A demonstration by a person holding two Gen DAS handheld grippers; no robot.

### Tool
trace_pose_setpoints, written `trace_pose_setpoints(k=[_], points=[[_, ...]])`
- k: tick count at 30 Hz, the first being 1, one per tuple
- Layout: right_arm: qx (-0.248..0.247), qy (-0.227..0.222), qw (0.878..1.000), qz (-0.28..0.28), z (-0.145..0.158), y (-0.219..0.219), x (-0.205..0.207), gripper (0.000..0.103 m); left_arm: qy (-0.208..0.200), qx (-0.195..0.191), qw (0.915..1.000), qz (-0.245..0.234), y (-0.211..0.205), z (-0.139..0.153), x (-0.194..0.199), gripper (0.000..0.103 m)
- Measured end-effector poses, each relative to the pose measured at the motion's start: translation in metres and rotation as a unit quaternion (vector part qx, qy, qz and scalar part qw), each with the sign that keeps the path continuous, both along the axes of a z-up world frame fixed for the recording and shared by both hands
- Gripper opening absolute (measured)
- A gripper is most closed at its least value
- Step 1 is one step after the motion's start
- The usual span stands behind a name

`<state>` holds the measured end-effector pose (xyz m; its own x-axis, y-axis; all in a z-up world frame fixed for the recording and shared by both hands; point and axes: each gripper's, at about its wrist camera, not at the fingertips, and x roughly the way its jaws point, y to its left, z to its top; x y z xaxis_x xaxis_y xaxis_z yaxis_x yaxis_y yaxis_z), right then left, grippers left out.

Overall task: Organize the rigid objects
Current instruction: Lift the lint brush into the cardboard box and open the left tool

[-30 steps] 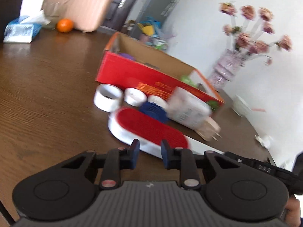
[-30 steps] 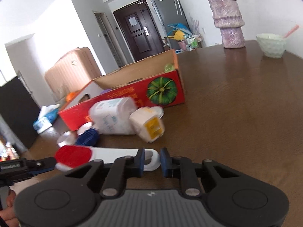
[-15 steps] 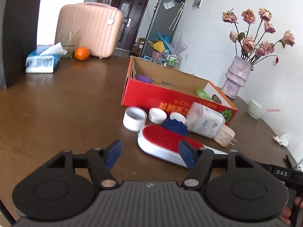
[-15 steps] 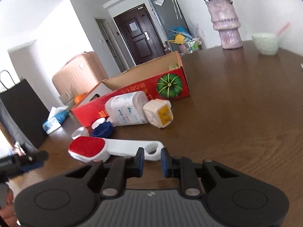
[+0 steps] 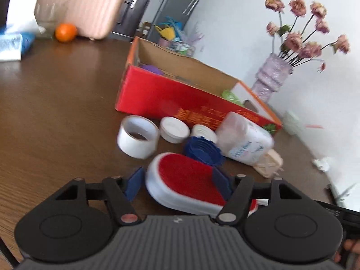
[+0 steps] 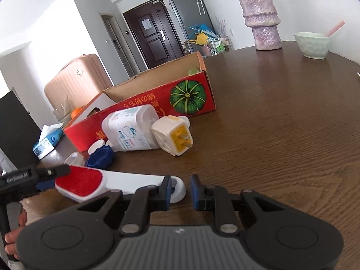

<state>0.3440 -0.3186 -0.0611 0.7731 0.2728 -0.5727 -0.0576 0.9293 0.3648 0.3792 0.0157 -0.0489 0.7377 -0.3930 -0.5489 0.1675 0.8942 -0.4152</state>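
My left gripper (image 5: 178,183) is closing around the lint brush's (image 5: 182,177) red head at twelve o'clock, handle running toward four; my right gripper (image 6: 181,191), clenched empty, sits beside the handle end

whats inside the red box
In the red box: a purple thing at one end and a green thing at the other. The near wall hides the rest of the floor.

The left claw (image 5: 180,183) has spread open — its jaws now closing round the lint brush's (image 5: 184,185) red head.
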Motion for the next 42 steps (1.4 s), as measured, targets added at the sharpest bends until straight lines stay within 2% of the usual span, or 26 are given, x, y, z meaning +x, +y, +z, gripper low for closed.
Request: trace_pose_setpoints(k=[3,7,13,17,21,26,30,35,39,42], points=[[0.003,-0.002,1.000,-0.002,-0.001,0.000,0.004,0.019,-0.014,0.004,0.9999,-0.002,-0.002,-0.002,-0.005,0.065],[0.012,0.004,1.000,-0.006,0.000,-0.001,0.003,0.016,-0.009,-0.003,1.0000,-0.002,0.000,0.002,-0.015,0.062],[0.023,0.003,1.000,-0.009,0.006,-0.006,-0.019,0.016,-0.016,-0.010,0.9998,0.003,0.000,0.014,-0.051,0.060],[0.032,-0.015,0.999,-0.015,0.017,-0.008,-0.037,0.016,-0.033,-0.004,0.9995,0.002,-0.003,0.028,-0.068,0.059],[0.030,-0.044,0.998,-0.020,0.035,-0.008,-0.042,0.016,-0.068,0.005,0.9977,0.001,-0.006,0.048,-0.069,0.060],[0.034,-0.080,0.996,-0.016,0.066,-0.010,-0.010,0.017,-0.119,0.005,0.9929,0.005,-0.008,0.079,-0.035,0.060],[0.069,-0.094,0.993,-0.014,0.086,-0.019,0.042,0.017,-0.153,0.006,0.9882,0.003,-0.009,0.100,0.014,0.060],[0.084,-0.076,0.993,-0.022,0.086,-0.023,0.122,0.017,-0.129,0.011,0.9916,-0.005,-0.009,0.096,0.081,0.060],[0.078,-0.055,0.995,-0.025,0.070,-0.015,0.169,0.017,-0.083,0.012,0.9964,0.004,-0.003,0.069,0.118,0.060],[0.054,-0.056,0.997,-0.019,0.057,-0.003,0.188,0.017,-0.069,0.022,0.9973,0.010,0.005,0.052,0.128,0.061]])
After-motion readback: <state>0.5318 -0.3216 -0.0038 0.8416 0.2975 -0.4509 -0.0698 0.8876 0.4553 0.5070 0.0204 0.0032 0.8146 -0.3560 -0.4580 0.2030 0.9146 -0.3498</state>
